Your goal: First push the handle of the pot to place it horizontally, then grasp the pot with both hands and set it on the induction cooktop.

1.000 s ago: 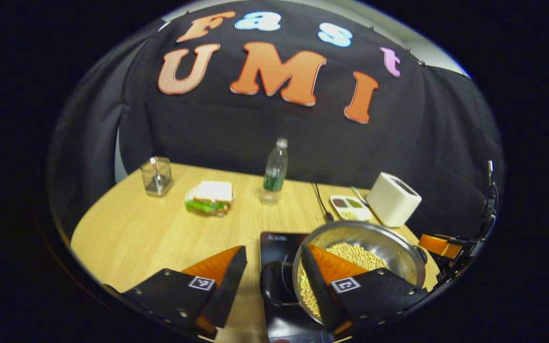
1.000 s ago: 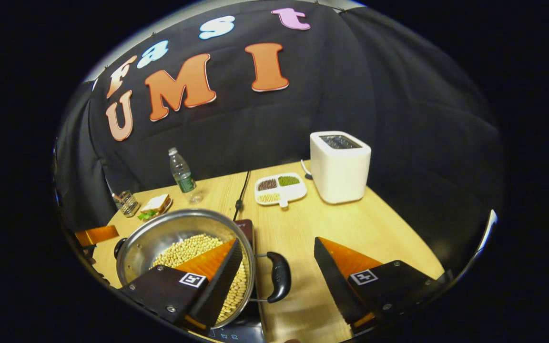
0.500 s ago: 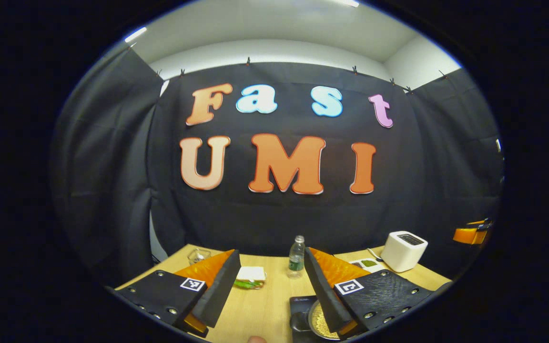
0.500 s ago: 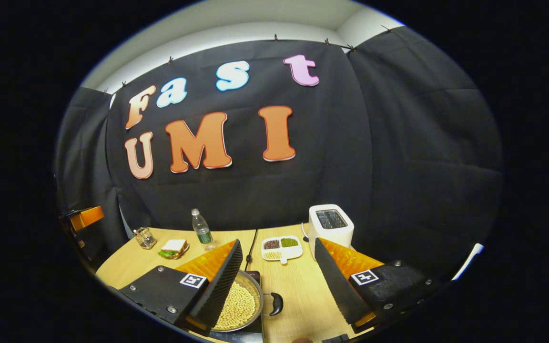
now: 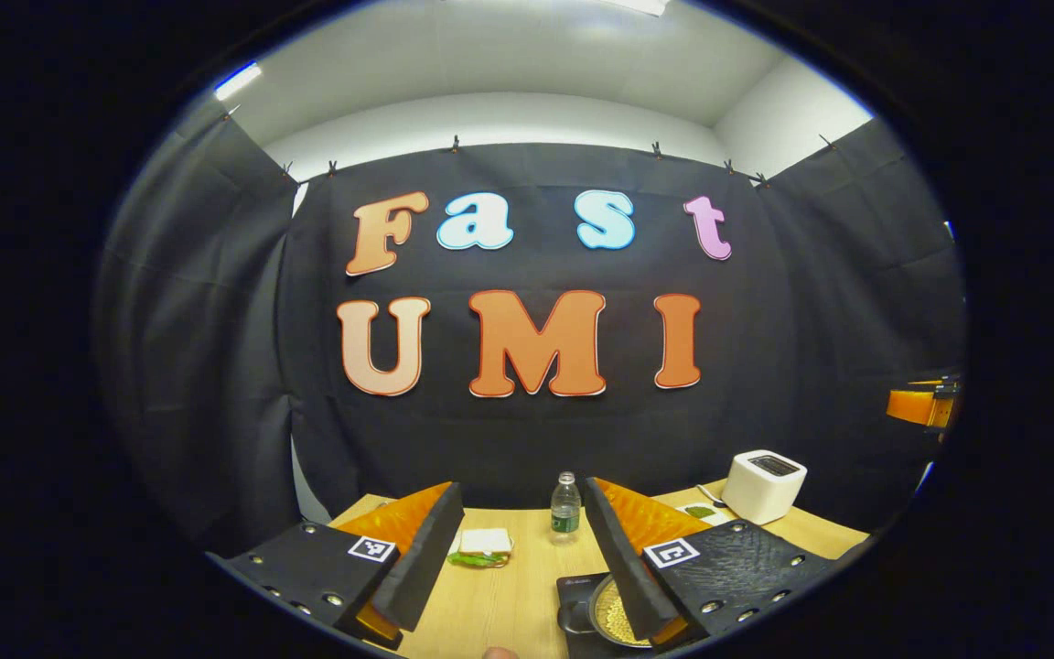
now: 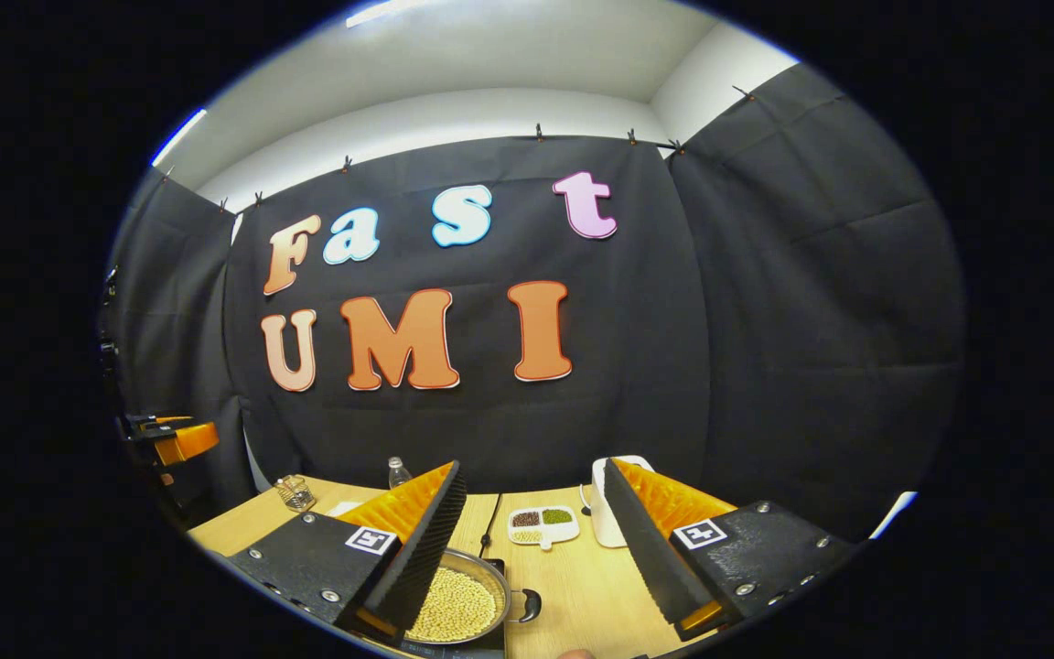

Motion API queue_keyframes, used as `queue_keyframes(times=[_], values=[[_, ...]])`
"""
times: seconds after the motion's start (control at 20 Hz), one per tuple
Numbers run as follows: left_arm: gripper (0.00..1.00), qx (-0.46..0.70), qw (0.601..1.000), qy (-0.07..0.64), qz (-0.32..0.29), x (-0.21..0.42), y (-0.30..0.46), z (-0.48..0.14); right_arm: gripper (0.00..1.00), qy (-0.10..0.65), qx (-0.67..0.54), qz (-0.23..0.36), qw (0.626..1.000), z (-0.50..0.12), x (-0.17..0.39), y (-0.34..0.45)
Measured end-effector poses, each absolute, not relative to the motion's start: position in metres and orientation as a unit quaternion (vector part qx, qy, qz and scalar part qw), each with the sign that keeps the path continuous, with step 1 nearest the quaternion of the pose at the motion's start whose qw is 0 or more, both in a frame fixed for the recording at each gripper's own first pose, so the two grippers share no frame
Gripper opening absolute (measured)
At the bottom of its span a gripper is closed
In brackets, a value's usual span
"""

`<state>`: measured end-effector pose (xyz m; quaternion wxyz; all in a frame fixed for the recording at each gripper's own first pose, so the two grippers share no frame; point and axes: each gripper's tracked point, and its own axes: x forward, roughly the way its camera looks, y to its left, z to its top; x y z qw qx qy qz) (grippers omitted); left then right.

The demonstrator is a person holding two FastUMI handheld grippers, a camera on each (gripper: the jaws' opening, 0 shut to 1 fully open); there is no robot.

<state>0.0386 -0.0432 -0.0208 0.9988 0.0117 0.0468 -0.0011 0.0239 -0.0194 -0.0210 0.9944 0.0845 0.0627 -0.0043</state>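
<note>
Steel pot (image 6: 467,599) of beans, black handles, on cooktop (image 5: 573,586)

left gripper (image 5: 518,549) spread, right gripper (image 6: 532,540) spread

A black cloth wall (image 5: 536,439), clipped along its top edge, encloses a light wooden table (image 6: 582,595) on 3 sides, beneath a white ceiling (image 5: 509,55) with bright light strips (image 5: 236,81).
</note>
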Motion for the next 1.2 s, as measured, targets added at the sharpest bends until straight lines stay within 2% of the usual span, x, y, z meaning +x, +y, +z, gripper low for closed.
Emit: queue_keyframes(times=[0.1,0.15,0.2,0.25,0.3,0.35,0.55,0.6,0.65,0.7,0.8,1.05,1.1,1.15,1.2], values=[[0.78,0.004,0.999,0.046,-0.002,0.041,-0.048,-0.021,0.94,0.063,0.083,-0.005,0.995,-0.024,0.022,-0.024],[0.83,0.001,0.999,0.049,-0.003,0.042,-0.05,-0.024,0.94,0.063,0.082,-0.006,0.995,-0.024,0.023,-0.028],[0.78,-0.003,0.999,0.053,-0.006,0.043,-0.053,-0.028,0.94,0.062,0.083,-0.007,0.995,-0.024,0.022,-0.031],[0.83,-0.007,0.998,0.058,-0.01,0.043,-0.057,-0.03,0.94,0.062,0.086,-0.007,0.994,-0.024,0.022,-0.032],[0.78,-0.009,0.998,0.063,-0.014,0.043,-0.059,-0.034,0.94,0.06,0.09,-0.006,0.994,-0.024,0.023,-0.032],[0.83,-0.009,0.998,0.065,-0.015,0.044,-0.06,-0.035,0.94,0.058,0.089,-0.005,0.994,-0.025,0.023,-0.032],[0.83,0.003,0.998,0.069,-0.011,0.046,-0.057,-0.039,0.94,0.056,0.079,-0.005,0.995,-0.027,0.022,-0.036],[0.83,0.013,0.998,0.065,-0.007,0.046,-0.056,-0.038,0.94,0.055,0.078,-0.003,0.995,-0.025,0.022,-0.036],[0.78,0.025,0.998,0.06,-0.001,0.045,-0.053,-0.037,0.94,0.052,0.078,-0.004,0.996,-0.024,0.022,-0.038],[0.83,0.036,0.997,0.063,0.004,0.045,-0.051,-0.044,0.94,0.05,0.079,-0.005,0.996,-0.023,0.022,-0.038],[0.79,-0.016,0.996,0.088,-0.028,0.036,-0.073,-0.051,0.94,0.05,0.081,-0.003,0.995,-0.023,0.023,-0.037],[0.78,-0.011,0.997,0.08,-0.007,0.045,-0.047,-0.043,0.94,0.045,0.076,-0.012,0.996,-0.021,0.02,-0.044],[0.83,-0.002,0.997,0.076,-0.002,0.046,-0.043,-0.041,0.94,0.046,0.078,-0.013,0.996,-0.02,0.019,-0.045],[0.83,0.0,0.997,0.073,-0.004,0.045,-0.043,-0.039,0.94,0.045,0.08,-0.016,0.996,-0.02,0.018,-0.047],[0.79,0.001,0.997,0.074,-0.01,0.04,-0.05,-0.038,0.94,0.042,0.083,-0.018,0.996,-0.019,0.017,-0.049]])
